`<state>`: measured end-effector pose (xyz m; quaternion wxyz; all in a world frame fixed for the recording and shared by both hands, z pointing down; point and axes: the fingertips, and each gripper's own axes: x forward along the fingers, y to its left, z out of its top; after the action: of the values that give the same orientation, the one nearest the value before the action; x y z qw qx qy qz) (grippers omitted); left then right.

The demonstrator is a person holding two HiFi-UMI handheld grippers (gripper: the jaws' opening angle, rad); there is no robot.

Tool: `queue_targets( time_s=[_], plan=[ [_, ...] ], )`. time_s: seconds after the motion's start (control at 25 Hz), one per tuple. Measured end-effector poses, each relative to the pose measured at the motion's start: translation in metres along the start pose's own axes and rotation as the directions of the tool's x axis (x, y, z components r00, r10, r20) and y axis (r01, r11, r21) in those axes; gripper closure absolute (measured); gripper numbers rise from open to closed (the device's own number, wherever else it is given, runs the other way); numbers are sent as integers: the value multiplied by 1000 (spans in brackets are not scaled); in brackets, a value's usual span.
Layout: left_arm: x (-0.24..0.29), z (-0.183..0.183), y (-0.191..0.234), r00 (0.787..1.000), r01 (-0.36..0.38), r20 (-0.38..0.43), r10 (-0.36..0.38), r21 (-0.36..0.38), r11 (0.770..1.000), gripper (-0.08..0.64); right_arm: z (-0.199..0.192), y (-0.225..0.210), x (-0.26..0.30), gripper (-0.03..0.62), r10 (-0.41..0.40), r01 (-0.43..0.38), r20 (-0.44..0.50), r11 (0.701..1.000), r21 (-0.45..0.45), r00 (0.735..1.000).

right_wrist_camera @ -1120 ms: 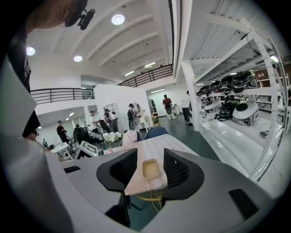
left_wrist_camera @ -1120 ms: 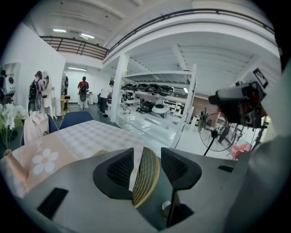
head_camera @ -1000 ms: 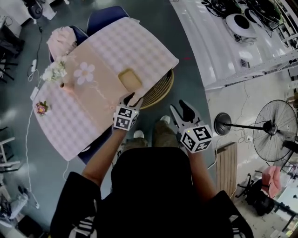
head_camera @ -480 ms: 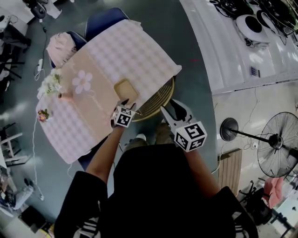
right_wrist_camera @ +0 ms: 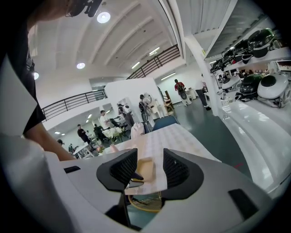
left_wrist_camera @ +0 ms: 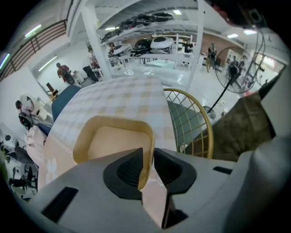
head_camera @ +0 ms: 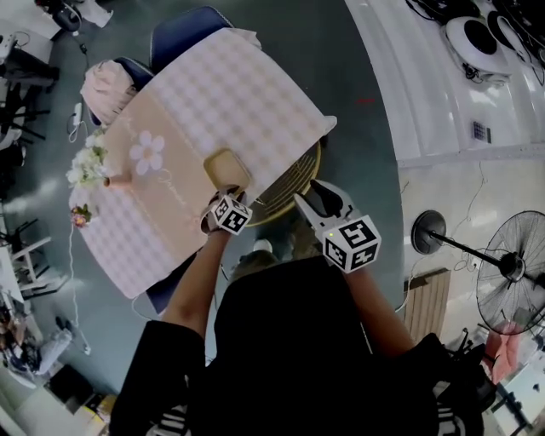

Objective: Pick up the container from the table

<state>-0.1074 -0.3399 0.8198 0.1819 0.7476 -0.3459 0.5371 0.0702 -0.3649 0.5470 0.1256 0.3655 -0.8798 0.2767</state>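
A shallow tan container (head_camera: 225, 168) lies on the checked tablecloth of the table (head_camera: 234, 85), near its front edge. My left gripper (head_camera: 223, 191) points steeply down at the container's near corner. In the left gripper view the container (left_wrist_camera: 113, 139) has its right rim between the jaws of the left gripper (left_wrist_camera: 149, 160). The jaws are closing; the rim lies against the left pad, with a thin gap still showing at the right pad. My right gripper (head_camera: 313, 194) hangs open and empty off the table's edge, over the chair. In its own view the right gripper (right_wrist_camera: 150, 169) frames the distant container (right_wrist_camera: 146, 165).
A gold wire chair (head_camera: 296, 174) is tucked under the table's front edge. A vase of flowers (head_camera: 89, 162) and a flower print (head_camera: 149, 151) sit at the table's left. Blue chairs (head_camera: 183, 25) stand behind. A floor fan (head_camera: 511, 264) and a white counter (head_camera: 443, 94) are at the right.
The left gripper has sunk toward the container's near corner and tipped steeply down. The right gripper has shifted left and slightly down, closer to the table's edge.
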Motion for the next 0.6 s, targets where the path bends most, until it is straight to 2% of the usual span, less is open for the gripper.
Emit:
queue_targets(
  time_s=[0.08,0.24,0.36,0.48,0.6],
  plan=[
    [2,0,-2,1000,9,-9,-9,2,1000,508,0,-3,2,442,1,-1,-2,1000,-1,1000],
    [-3,-3,-2,1000,13,12,-13,-46,999,527,-3,2,3,442,4,-4,-2,1000,-2,1000],
    [-17,0,3,999,-20,38,21,-4,1000,537,-7,12,2,442,10,-10,-3,1000,1,1000],
    [-46,9,7,993,-34,114,35,-7,999,537,-6,27,-2,443,-2,2,16,1000,-1,1000],
    [-87,17,12,973,-37,226,49,-54,998,538,-1,45,-9,443,-44,46,49,999,-28,998]
  ],
)
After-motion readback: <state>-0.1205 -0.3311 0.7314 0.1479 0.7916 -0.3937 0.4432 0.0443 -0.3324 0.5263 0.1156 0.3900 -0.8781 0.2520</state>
